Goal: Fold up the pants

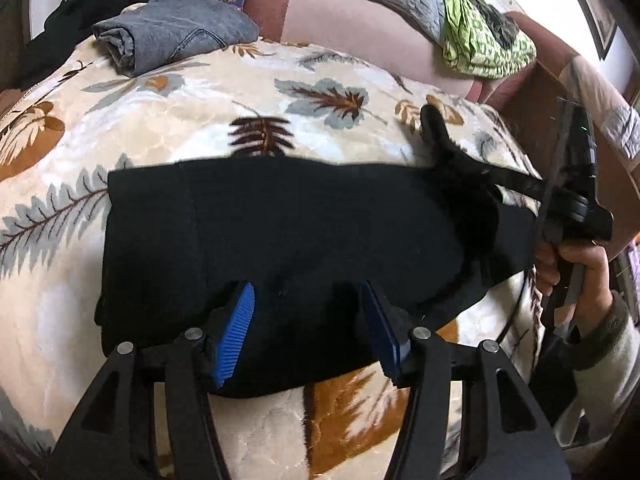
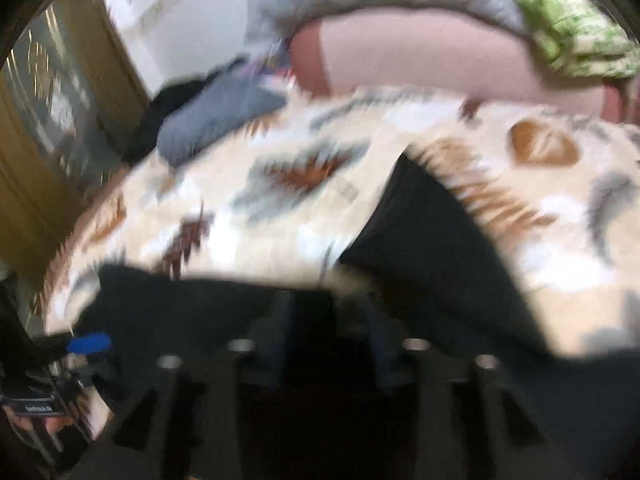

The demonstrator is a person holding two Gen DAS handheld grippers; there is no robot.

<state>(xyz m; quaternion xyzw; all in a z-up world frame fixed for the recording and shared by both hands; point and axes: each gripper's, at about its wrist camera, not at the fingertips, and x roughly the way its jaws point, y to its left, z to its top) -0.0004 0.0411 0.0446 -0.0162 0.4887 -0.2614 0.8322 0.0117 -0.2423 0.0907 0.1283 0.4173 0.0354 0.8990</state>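
Black pants (image 1: 280, 232) flat on blanket (image 1: 120, 128), under spread left tool (image 1: 308, 324)

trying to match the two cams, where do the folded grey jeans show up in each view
Left wrist view: the folded grey denim jeans lie upper left, at the far edge of the cream leaf-print blanket.
Right wrist view: the same jeans appear blurred, left of centre in the upper half.
Shared landmark: the lime-green patterned cloth at upper right in both.
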